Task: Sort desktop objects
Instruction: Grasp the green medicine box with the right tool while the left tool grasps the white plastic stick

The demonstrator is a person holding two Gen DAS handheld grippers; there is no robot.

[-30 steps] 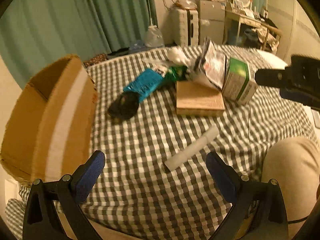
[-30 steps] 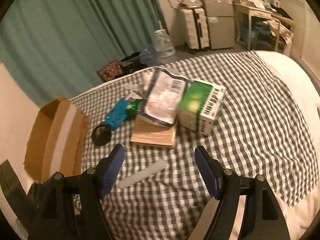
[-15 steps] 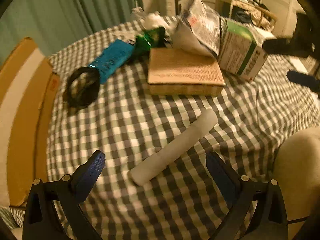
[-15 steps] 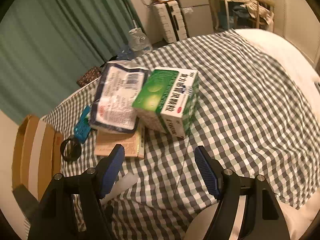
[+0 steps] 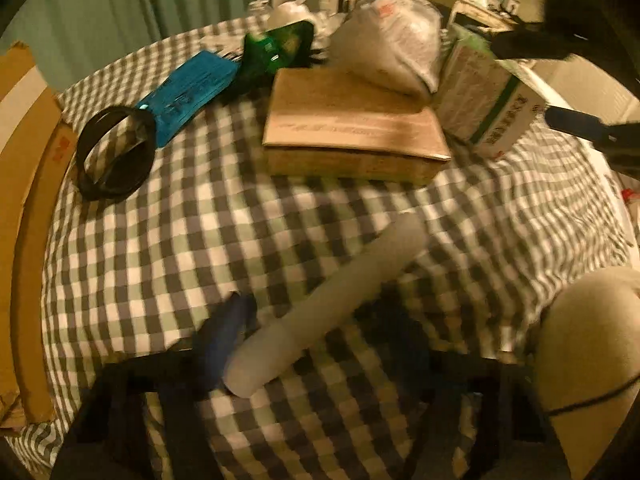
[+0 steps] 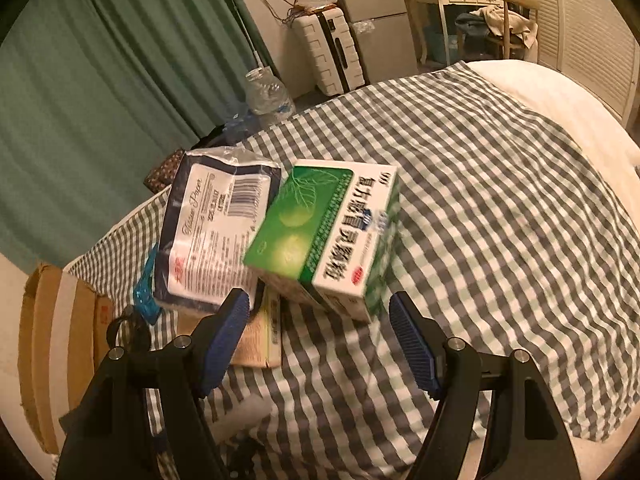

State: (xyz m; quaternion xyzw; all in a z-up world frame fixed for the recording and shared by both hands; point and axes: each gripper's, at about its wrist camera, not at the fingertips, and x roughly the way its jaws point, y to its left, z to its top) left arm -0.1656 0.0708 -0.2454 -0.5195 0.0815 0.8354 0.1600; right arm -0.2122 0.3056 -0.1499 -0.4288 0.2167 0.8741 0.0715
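Two grippers: both low over a checked cloth strewn with desktop objects.
Left gripper: its blue pads have closed in on a white cylinder; the left pad touches the near end, while blur leaves it unclear whether the far pad is pressing.
Right gripper: pads spread wide, empty, just short of a green-and-white medicine box.
Cylinder: lies diagonally on the cloth, nearest the camera, apart from the pile.
Middle ground: a flat brown cardboard box lies beyond the cylinder, with a tissue-paper pack leaning on it and against the medicine box.
Left side: a black ring beside a blue packet; a large open carton stands at the cloth's edge, cut off by the frame.
Farther back: a crumpled green wrapper, partly hidden behind the brown box.
Background: green curtain, white suitcase, water jug.
Hard to read: the left view is motion-blurred throughout.
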